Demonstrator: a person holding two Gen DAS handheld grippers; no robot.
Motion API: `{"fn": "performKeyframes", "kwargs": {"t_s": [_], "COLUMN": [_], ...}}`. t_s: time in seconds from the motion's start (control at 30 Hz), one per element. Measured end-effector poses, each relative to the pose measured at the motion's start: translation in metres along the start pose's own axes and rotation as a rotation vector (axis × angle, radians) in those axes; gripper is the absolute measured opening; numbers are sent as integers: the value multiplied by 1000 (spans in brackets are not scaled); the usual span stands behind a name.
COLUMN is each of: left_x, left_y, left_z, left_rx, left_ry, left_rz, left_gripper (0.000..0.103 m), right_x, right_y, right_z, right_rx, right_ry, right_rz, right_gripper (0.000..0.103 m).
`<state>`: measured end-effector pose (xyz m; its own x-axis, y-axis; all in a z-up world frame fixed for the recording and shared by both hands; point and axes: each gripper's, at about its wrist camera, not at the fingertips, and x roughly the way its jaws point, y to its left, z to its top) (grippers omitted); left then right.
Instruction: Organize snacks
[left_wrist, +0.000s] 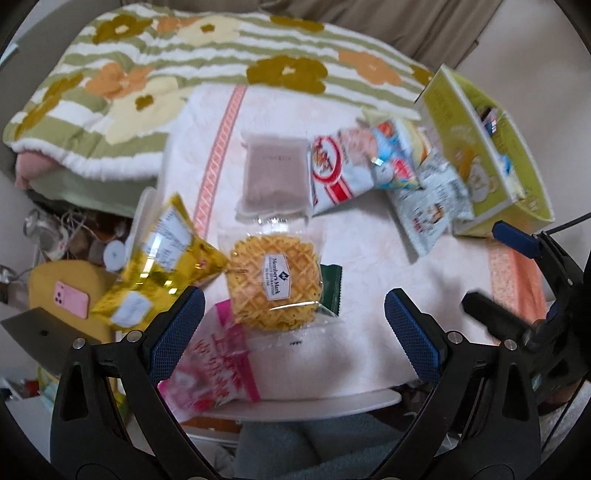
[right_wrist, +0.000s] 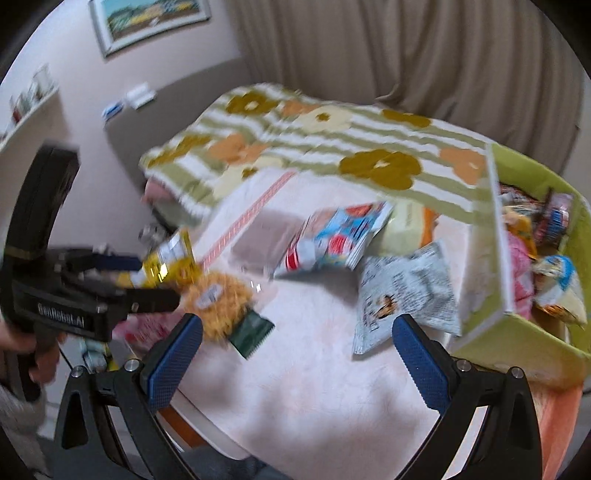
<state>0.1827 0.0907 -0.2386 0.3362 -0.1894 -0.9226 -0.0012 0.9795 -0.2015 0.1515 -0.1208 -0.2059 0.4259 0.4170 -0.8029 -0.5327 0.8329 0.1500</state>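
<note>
Snack packs lie on a pale pink cloth (left_wrist: 369, 258): a waffle cookie pack (left_wrist: 277, 284), a gold foil bag (left_wrist: 162, 258), a pink pack (left_wrist: 210, 365), a dark green packet (left_wrist: 330, 284), a brown pouch (left_wrist: 275, 177), a red-and-white bag (left_wrist: 338, 173) and a grey-white bag (left_wrist: 428, 210). A lime green box (right_wrist: 524, 332) at the right holds several snacks. My left gripper (left_wrist: 295, 332) is open above the waffle pack. My right gripper (right_wrist: 295, 354) is open and empty over bare cloth, left of the box.
A flowered striped blanket (left_wrist: 192, 70) lies behind the cloth. A pink phone (left_wrist: 72, 299) lies on a yellow object at the left, beside clutter. Curtains (right_wrist: 406, 48) hang behind. The table's white edge (left_wrist: 332, 402) is near me.
</note>
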Motion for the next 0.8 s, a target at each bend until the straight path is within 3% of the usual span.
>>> {"fn": "performKeyframes", "kwargs": {"t_s": [0.33,0.53,0.8], "left_x": [76,92,88], "left_y": [3,8,9], "left_z": [6,5,2], "left_rx": [-20,-33,-19], "left_ry": [106,138,114], "left_rz": [78,76,77], "left_gripper": [86,83,72], "right_x": [74,91,103], "right_y": [2,7,17], "right_z": [-24,-21,-14], "right_rx": [-161,-243,-312], "right_ry": [105,126,133], "right_rz": [145,185,240], "right_gripper": [102,102,102]}}
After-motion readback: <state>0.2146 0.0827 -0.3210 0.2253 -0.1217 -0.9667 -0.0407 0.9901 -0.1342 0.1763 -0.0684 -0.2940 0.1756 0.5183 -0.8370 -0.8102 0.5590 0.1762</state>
